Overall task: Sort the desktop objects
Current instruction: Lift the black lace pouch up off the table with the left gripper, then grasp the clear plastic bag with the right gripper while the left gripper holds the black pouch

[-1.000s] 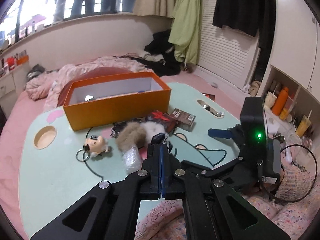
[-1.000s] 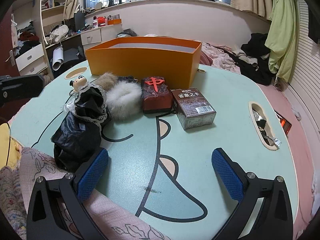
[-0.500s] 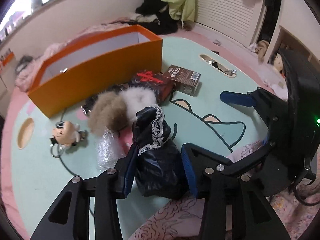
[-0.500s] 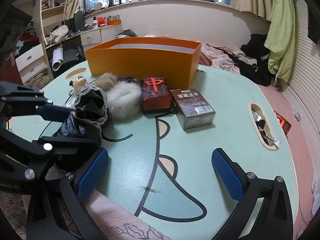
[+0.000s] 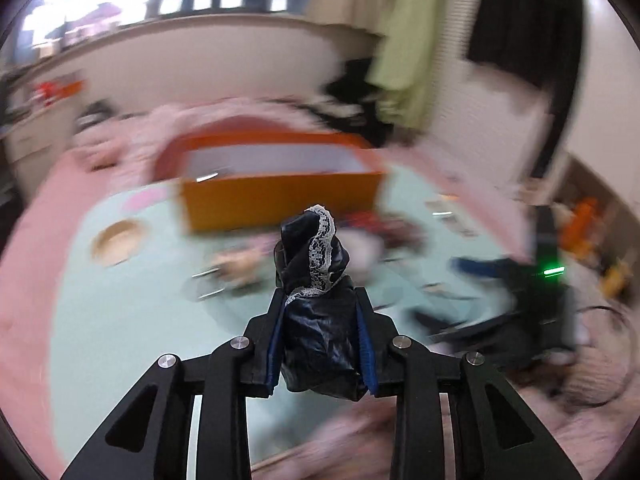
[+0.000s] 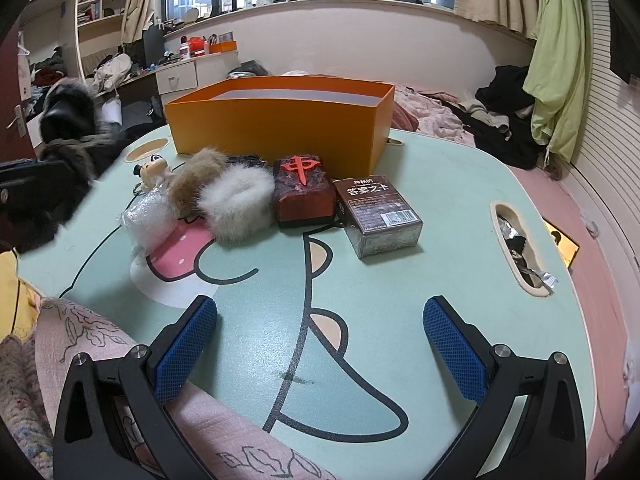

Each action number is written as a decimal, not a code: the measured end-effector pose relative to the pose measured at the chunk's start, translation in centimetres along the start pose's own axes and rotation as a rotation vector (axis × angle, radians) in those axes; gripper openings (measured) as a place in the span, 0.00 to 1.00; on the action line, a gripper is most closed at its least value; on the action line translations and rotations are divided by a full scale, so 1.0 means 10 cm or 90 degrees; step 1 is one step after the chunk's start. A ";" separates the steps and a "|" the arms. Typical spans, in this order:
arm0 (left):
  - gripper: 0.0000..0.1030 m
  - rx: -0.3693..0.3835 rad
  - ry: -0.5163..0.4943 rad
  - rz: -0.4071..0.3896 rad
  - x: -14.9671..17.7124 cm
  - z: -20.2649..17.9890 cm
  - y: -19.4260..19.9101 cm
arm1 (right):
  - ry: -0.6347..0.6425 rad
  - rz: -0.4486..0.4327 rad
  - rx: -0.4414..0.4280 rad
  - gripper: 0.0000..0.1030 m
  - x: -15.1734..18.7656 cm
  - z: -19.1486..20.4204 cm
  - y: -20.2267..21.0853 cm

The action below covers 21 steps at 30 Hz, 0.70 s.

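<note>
My left gripper (image 5: pixel 320 297) has a black, lace-trimmed cloth bundle (image 5: pixel 316 276) between its blue pads; the jaws are closing and the pads press its sides. The bundle is off the mint-green table (image 6: pixel 400 280); the left wrist view is blurred by motion. An open orange box (image 6: pixel 280 128) stands at the table's far side, also visible as the orange box (image 5: pixel 280 196). In front of it lie a doll keychain (image 6: pixel 154 168), a bubble-wrap bundle (image 6: pixel 148 216), a brown-and-white fur piece (image 6: pixel 236 204), a red block (image 6: pixel 304 192) and a brown card box (image 6: pixel 376 216). My right gripper (image 6: pixel 320 306) hovers open near the table's front edge, with nothing between its pads.
A slot (image 6: pixel 520 256) near the table's right edge holds foil scraps, and a round cup hole (image 6: pixel 146 150) sits at the far left. A dark fur-trimmed sleeve (image 6: pixel 68 128) shows at the left. Pink patterned bedding (image 6: pixel 100 344) lies under the table's front edge.
The left gripper opened, came down around the black bundle, closed on it and lifted it off the table. The right gripper and the other objects have not moved.
</note>
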<state>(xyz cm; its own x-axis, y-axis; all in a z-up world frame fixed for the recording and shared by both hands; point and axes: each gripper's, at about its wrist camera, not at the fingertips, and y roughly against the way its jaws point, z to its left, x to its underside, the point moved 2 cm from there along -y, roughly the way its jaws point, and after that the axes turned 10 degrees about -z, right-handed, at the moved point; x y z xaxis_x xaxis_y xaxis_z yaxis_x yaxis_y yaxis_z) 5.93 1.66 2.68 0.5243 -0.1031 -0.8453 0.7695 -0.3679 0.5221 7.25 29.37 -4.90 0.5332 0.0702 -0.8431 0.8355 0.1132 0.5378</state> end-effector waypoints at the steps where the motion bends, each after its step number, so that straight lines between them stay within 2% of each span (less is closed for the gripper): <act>1: 0.29 -0.024 0.003 0.013 0.04 0.08 -0.04 | -0.001 0.002 -0.005 1.00 -0.01 0.00 0.00; 4: 0.29 -0.068 -0.006 0.041 0.17 0.18 -0.16 | -0.001 0.001 -0.045 0.99 -0.10 0.06 0.04; 8: 0.32 -0.072 -0.032 0.057 0.28 0.06 -0.28 | 0.048 -0.015 -0.127 0.90 -0.36 0.40 0.12; 11: 0.50 -0.093 -0.047 0.062 0.31 0.00 -0.33 | 0.087 0.019 -0.185 0.80 -0.50 0.69 -0.03; 13: 0.69 -0.108 -0.042 0.063 0.31 0.04 -0.32 | 0.101 0.043 -0.206 0.72 -0.53 0.81 -0.18; 14: 0.71 -0.102 -0.030 0.065 0.32 0.07 -0.32 | 0.103 0.053 -0.207 0.64 -0.54 0.83 -0.25; 17: 0.71 -0.098 -0.015 0.061 0.33 0.10 -0.32 | 0.094 0.085 -0.193 0.59 -0.58 0.86 -0.47; 21: 0.70 -0.094 -0.027 0.060 0.33 0.05 -0.36 | 0.086 0.116 -0.202 0.59 -0.58 0.86 -0.62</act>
<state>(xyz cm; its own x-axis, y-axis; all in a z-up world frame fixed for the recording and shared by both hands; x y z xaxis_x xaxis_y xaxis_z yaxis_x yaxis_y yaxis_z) 4.75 2.19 -2.04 0.5831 -0.1706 -0.7943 0.7646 -0.2153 0.6075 0.10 19.74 -3.35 0.6296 0.2447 -0.7373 0.6344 0.3859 0.6698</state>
